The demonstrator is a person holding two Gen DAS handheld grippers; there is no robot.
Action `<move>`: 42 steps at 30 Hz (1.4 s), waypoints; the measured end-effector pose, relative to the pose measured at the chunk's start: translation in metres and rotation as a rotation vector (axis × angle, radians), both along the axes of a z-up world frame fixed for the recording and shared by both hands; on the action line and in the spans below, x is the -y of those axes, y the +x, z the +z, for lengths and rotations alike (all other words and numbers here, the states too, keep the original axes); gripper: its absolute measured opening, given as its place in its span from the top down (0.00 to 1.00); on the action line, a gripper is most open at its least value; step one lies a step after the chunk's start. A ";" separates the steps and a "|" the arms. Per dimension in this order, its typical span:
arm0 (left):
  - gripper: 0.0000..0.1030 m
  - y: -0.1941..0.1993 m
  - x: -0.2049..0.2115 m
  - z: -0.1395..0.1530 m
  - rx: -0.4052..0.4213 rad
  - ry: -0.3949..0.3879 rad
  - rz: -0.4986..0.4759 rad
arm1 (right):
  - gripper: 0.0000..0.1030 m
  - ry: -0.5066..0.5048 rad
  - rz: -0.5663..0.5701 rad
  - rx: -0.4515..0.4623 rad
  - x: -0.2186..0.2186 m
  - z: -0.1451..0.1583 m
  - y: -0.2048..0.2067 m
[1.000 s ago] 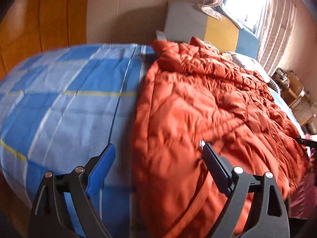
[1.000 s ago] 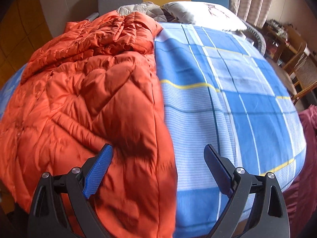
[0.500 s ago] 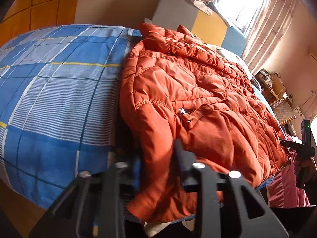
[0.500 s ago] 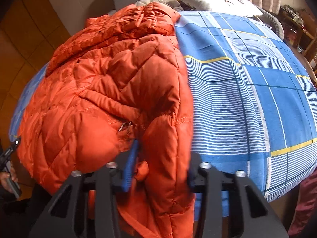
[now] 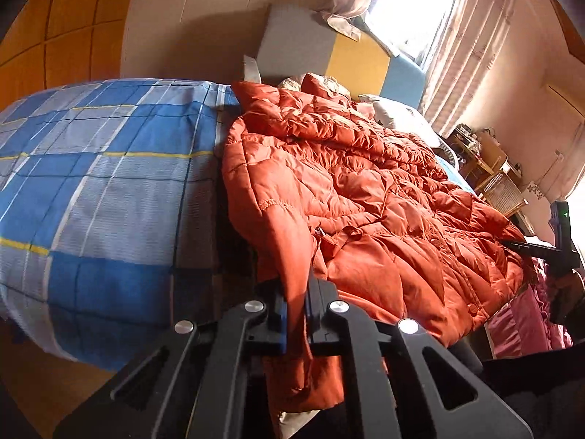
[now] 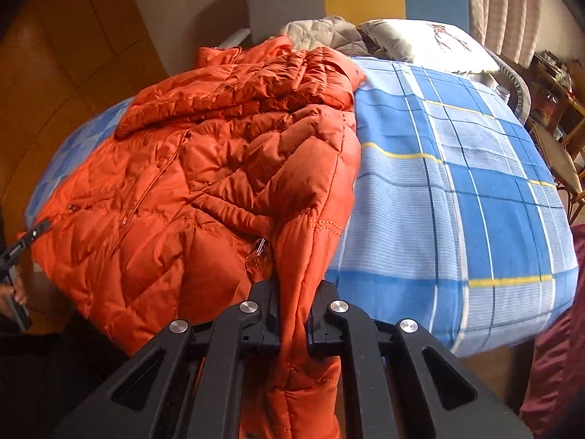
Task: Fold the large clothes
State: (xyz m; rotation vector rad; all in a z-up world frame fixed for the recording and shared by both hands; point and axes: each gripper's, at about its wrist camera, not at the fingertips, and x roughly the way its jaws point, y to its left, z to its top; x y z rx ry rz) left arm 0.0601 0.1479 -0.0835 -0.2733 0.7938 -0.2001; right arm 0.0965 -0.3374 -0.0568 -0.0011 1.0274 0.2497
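An orange quilted down jacket [image 5: 365, 190] lies spread on a bed with a blue checked sheet [image 5: 109, 183]. My left gripper [image 5: 295, 292] is closing on the jacket's near left edge, with the fabric pinched between its pads and drooping below them. In the right wrist view the same jacket [image 6: 219, 168] covers the left half of the sheet [image 6: 457, 183]. My right gripper [image 6: 294, 292] is closing on the near right edge of the jacket, fabric squeezed between its pads. Both held edges are lifted off the bed.
A grey, yellow and blue headboard [image 5: 351, 58] stands behind a pale pillow [image 6: 431, 44]. Curtains [image 5: 471, 55] hang by a bright window. Wicker furniture [image 5: 501, 186] stands to the bed's right, a wooden wall [image 5: 62, 25] to its left. A pink bed skirt [image 5: 519, 325] hangs below.
Both grippers went from wide open over the jacket's near edge to closed on it. The pinched edges have risen off the bed and bunched up.
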 end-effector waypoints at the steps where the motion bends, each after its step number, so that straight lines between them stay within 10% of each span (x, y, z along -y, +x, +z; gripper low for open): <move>1: 0.95 -0.004 -0.003 -0.001 -0.005 -0.003 -0.002 | 0.92 -0.003 0.007 -0.009 0.001 0.000 -0.006; 11: 0.89 -0.024 -0.018 -0.034 -0.115 -0.039 0.011 | 0.89 0.077 -0.065 -0.105 0.023 -0.034 -0.012; 19: 0.59 -0.009 -0.027 -0.050 -0.151 -0.073 0.032 | 0.52 0.091 -0.108 -0.136 0.026 -0.053 0.001; 24: 0.60 -0.005 -0.017 -0.061 -0.183 -0.060 -0.001 | 0.52 0.117 -0.122 -0.169 0.032 -0.072 -0.012; 27: 0.86 -0.003 -0.015 -0.062 -0.193 -0.043 -0.016 | 0.52 0.146 -0.127 -0.170 0.034 -0.082 -0.019; 29: 0.92 -0.006 -0.013 -0.056 -0.174 -0.023 -0.028 | 0.70 0.158 -0.121 -0.180 0.032 -0.084 -0.022; 42: 0.96 -0.044 -0.029 0.003 -0.089 -0.075 -0.074 | 0.89 0.095 0.023 -0.077 0.028 0.002 -0.060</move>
